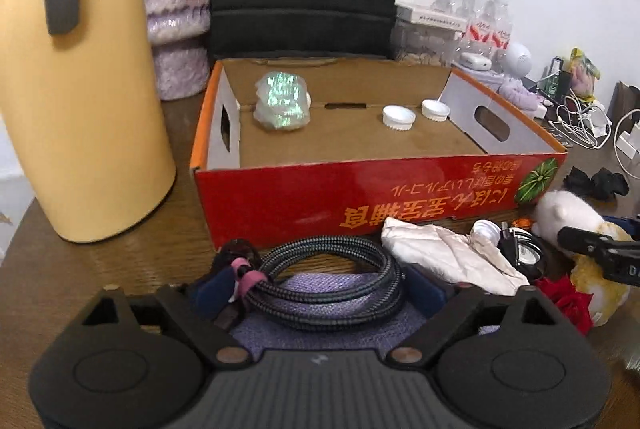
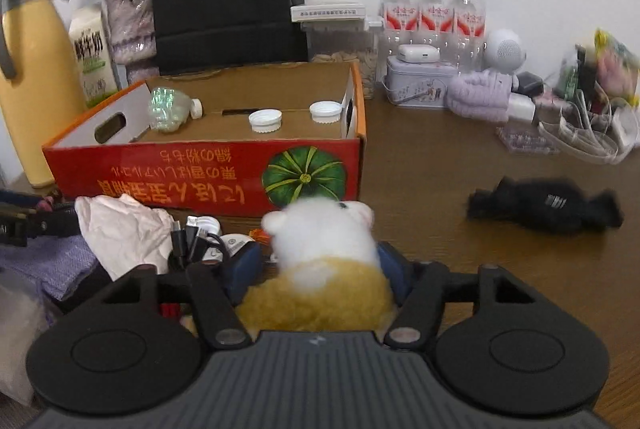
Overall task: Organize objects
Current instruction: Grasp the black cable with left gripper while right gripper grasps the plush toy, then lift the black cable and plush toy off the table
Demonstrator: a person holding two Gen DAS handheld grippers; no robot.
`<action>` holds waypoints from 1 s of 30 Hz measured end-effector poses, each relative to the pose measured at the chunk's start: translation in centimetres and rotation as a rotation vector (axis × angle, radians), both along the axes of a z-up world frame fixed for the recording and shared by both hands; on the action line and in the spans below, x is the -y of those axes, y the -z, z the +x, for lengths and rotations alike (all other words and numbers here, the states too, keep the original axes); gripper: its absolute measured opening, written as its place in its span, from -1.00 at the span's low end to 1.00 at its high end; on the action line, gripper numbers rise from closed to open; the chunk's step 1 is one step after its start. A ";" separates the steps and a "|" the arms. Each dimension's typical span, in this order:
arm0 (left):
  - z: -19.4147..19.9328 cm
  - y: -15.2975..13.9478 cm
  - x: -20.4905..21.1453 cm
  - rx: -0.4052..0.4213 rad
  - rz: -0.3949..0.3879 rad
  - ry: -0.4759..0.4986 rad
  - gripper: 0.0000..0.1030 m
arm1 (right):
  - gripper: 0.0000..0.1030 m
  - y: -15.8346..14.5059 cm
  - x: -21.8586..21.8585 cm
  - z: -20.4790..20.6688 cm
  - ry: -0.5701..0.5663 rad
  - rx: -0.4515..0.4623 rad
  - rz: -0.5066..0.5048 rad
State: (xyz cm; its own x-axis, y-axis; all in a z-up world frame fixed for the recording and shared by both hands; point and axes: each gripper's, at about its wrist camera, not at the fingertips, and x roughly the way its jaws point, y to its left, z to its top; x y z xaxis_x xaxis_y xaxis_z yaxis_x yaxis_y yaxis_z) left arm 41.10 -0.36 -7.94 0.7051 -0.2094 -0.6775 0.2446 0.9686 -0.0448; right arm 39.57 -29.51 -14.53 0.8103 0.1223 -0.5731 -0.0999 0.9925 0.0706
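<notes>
Between my right gripper (image 2: 320, 265) pads sits the plush toy (image 2: 320, 257), pressed on both flanks, at six o'clock from the red box (image 2: 208, 169). My left gripper (image 1: 320, 289) straddles the coiled cable (image 1: 332, 277), pads apparently not yet biting. I judge this the pickup step; next, lift both into the box.
</notes>
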 end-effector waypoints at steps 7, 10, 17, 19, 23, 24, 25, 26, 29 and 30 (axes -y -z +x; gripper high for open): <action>-5.7 -3.0 1.5 0.123 0.113 0.005 0.67 | -0.14 -2.6 0.9 -3.8 0.039 0.086 0.039; -11.5 -4.3 1.0 0.189 0.089 -0.013 0.67 | -0.15 -4.3 1.3 -8.1 0.084 0.154 0.038; -23.4 -3.9 0.3 0.148 -0.022 -0.057 0.68 | -0.21 -3.6 -1.3 -20.3 -0.020 0.168 0.185; -25.5 -3.5 0.4 0.121 -0.011 -0.060 0.68 | -0.28 -2.6 -2.6 -22.3 -0.057 0.175 0.166; -28.1 -2.0 0.8 0.115 0.050 -0.051 0.68 | -0.35 -2.3 -4.4 -24.5 -0.103 0.174 0.128; -28.4 -1.5 1.1 0.123 0.075 -0.053 0.68 | -0.36 -2.2 -4.6 -24.7 -0.112 0.171 0.129; -28.6 -0.9 1.5 0.137 0.110 -0.056 0.68 | -0.37 -2.2 -4.8 -24.8 -0.112 0.167 0.117; -28.9 -0.4 1.6 0.147 0.129 -0.054 0.69 | -0.38 -2.2 -5.0 -24.9 -0.110 0.166 0.103; -28.7 0.9 2.0 0.126 0.137 -0.045 0.71 | -0.38 -2.2 -4.4 -25.4 -0.104 0.156 0.123; -28.6 1.3 2.0 0.108 0.132 -0.041 0.70 | -0.34 -2.2 -4.2 -25.8 -0.094 0.158 0.123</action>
